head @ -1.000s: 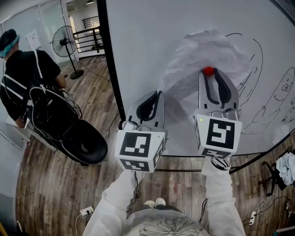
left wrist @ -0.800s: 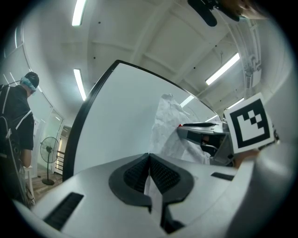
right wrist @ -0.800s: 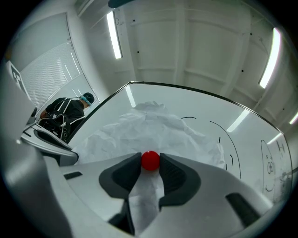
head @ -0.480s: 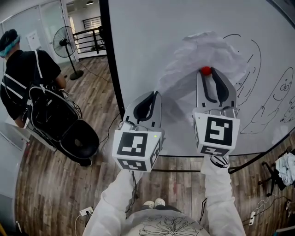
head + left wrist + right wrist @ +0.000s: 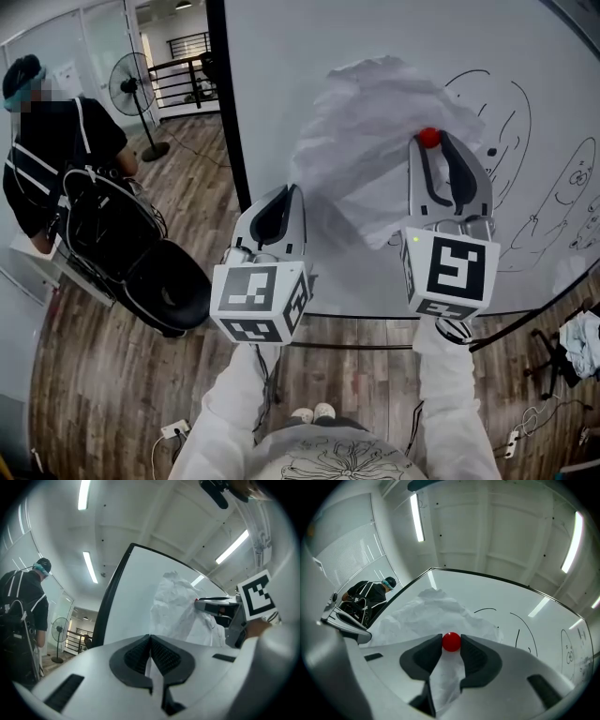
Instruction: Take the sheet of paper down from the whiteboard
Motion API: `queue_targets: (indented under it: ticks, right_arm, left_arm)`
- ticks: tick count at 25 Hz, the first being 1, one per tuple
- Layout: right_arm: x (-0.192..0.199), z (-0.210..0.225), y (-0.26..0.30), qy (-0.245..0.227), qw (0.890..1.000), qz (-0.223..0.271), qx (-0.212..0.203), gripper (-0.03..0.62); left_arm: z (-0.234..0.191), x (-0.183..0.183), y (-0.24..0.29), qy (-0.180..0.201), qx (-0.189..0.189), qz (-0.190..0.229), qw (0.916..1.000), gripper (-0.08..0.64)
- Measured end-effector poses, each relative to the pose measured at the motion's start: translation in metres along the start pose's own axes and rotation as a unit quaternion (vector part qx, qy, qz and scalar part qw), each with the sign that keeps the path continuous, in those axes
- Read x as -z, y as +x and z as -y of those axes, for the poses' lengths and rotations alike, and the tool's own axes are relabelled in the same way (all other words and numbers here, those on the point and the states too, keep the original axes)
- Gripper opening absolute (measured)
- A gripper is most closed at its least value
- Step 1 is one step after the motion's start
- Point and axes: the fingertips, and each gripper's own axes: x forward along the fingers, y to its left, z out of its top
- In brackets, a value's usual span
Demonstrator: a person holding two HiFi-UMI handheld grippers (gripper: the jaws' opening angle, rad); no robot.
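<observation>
Hidden or hard to make out: lower edge of the sheet of paper (image 5: 366, 122), covered by both tongs in the head view. Hard to tell where the crumpled sheet touches the whiteboard (image 5: 272, 66) and where it bulges away from it. Marker drawings (image 5: 562, 187), right of the right tongs, cut off at the frame edge. Person (image 5: 56, 159), well to the left of the left tongs, seen from behind and partly cropped.

Left tongs (image 5: 292, 190): pressed fully together, pinching the paper's lower left edge. In the left gripper view, a thin white strip of the sheet between the dark pads, the rest of it rising just beyond the tips.

Right tongs (image 5: 429, 142): roughly half spread, clamped on a red magnet (image 5: 428, 138) at the very tips. Round magnet touching both pads, lying against the sheet's right part. In the right gripper view, more white paper visible through the gap behind the tips.

Paper up at the whiteboard, stretching from the left tips across to the right tips and standing above both.

Well apart, left of the left tongs: a standing fan (image 5: 129, 84) and a black chair (image 5: 150, 272).
</observation>
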Motion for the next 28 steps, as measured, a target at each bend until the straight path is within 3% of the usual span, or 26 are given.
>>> queue_targets:
  ticks: [28]
  right_arm:
    - [-0.008, -0.022, 0.013, -0.001, 1.000, -0.006, -0.009, 0.118]
  left_arm:
    - [-0.065, 0.056, -0.059, -0.011, -0.069, -0.067, 0.9953, 0.005]
